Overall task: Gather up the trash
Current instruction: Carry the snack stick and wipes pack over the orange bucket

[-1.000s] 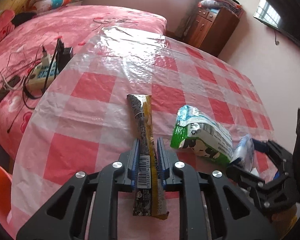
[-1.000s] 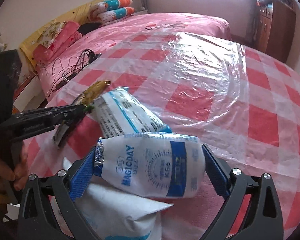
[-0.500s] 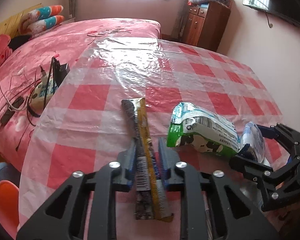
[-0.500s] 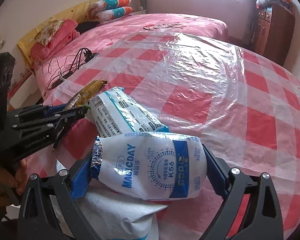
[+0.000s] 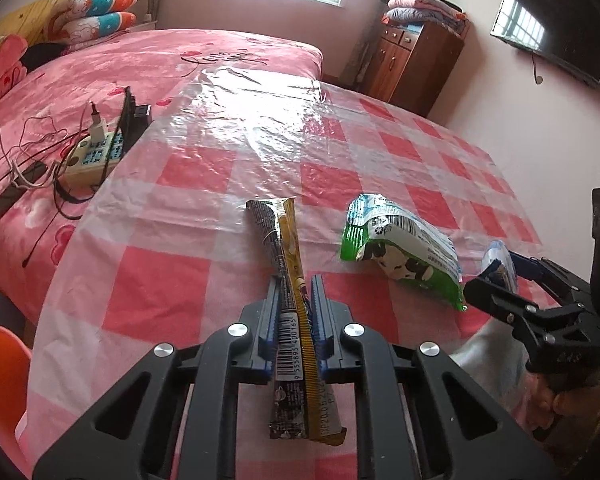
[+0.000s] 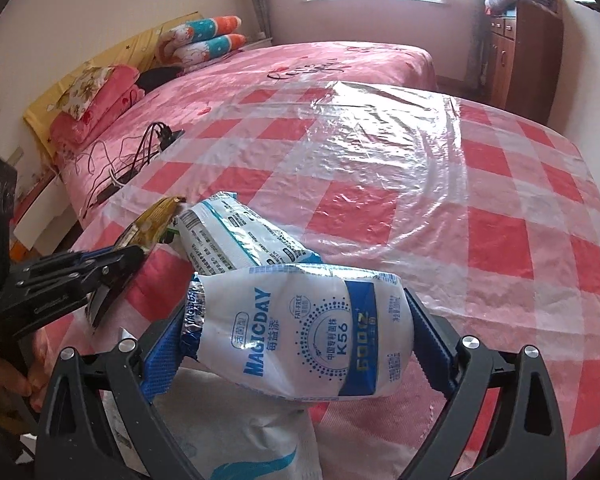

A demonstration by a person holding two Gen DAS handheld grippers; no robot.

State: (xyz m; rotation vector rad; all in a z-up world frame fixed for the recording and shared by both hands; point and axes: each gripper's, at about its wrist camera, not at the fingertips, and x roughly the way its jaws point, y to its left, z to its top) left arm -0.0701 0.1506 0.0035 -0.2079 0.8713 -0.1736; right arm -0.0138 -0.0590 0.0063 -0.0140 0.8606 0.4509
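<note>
Mid-cleanup: left gripper (image 5: 296, 296) clenched on stick wrapper (image 5: 290, 280), right gripper (image 6: 300, 320) grasping white pouch (image 6: 300, 320), green packet (image 5: 400, 256) at two o'clock uncollected.

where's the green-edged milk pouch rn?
The green-edged milk pouch lies on the checked tablecloth, right of the long wrapper in the left wrist view. In the right wrist view it sits just behind the blue-and-white pouch.

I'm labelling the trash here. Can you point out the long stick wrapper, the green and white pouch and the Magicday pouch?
Stick wrapper (image 5: 288, 256): left wrist view, its upper half.
Green and white pouch (image 5: 400, 246): left wrist view, its printed middle.
Magicday pouch (image 6: 300, 328): right wrist view, its printed front.
</note>
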